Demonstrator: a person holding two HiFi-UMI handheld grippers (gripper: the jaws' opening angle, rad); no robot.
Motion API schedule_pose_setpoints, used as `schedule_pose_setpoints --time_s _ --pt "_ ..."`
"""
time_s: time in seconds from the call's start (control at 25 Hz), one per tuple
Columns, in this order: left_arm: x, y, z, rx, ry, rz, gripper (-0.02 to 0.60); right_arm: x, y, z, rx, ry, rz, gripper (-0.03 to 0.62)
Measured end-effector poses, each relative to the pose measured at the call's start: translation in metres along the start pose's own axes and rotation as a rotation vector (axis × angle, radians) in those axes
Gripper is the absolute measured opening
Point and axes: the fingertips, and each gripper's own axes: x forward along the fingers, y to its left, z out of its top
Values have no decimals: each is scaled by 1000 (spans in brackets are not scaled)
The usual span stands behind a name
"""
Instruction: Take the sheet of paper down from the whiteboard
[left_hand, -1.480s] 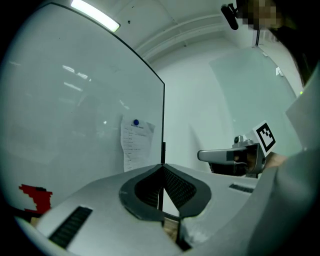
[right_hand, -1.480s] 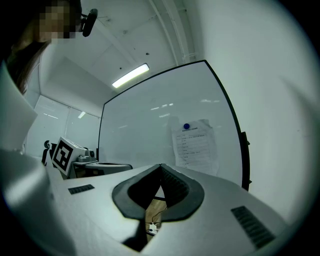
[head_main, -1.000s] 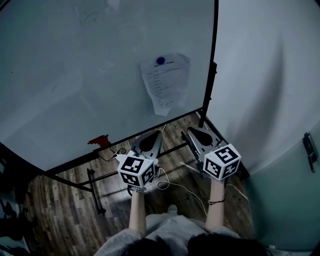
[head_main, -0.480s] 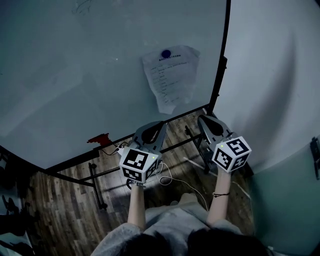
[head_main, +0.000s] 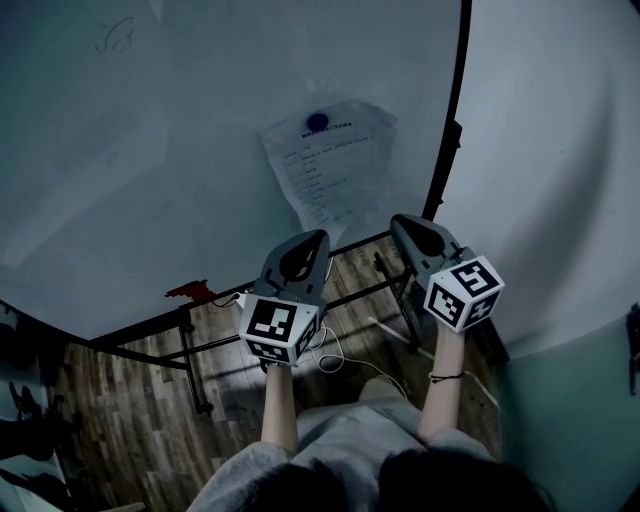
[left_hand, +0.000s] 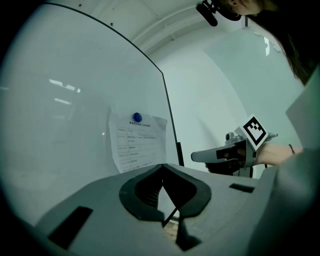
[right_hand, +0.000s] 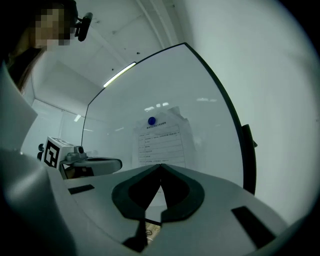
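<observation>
1. The sheet of paper, printed with lines of text and slightly wrinkled, hangs on the whiteboard, low down and close to its right edge.
2. A round blue magnet pins the sheet at the middle of its top edge; the lower part hangs loose against the board.
3. The board's black frame runs down just right of the sheet, with a pale wall beyond it.
4. The left hand-held gripper is held level below the sheet and clear of it. Its jaws are pressed together with nothing between them, and their tips point toward the sheet's lower edge.
5. The right hand-held gripper is beside it, under the sheet's lower right corner and near the frame. Its jaws are likewise pressed together and empty, and it is not touching the paper.
6. Each gripper carries a cube with square markers, the left cube and the right cube, just ahead of the person's bare forearms; a dark band circles the right wrist.
7. A small red object sits at the board's lower rail, left of the grippers.
8. The board's black stand and a white cable rest on the wood-plank floor.
</observation>
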Motion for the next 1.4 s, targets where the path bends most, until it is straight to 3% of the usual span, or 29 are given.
schedule_pose_setpoints --time_s 0.2,0.76,1.04,1.16,1.24,1.4 --pt "25 -2 11 -59 -35 10 6 14 -21 8 -10 3 54 2" --pt "55 12 21 -38 -16 212 6 37 -46 36 -70 3 185 2" --pt "57 26 42 18 -26 322 21 49 -69 35 -59 -3 143 3" --pt "52 35 61 74 -24 372 25 52 -72 45 -57 -33 116 70" --pt "52 41 75 108 -36 401 26 55 -76 50 -55 -52 101 75" --pt "58 51 91 104 -66 409 77 58 -80 51 -49 -51 94 88"
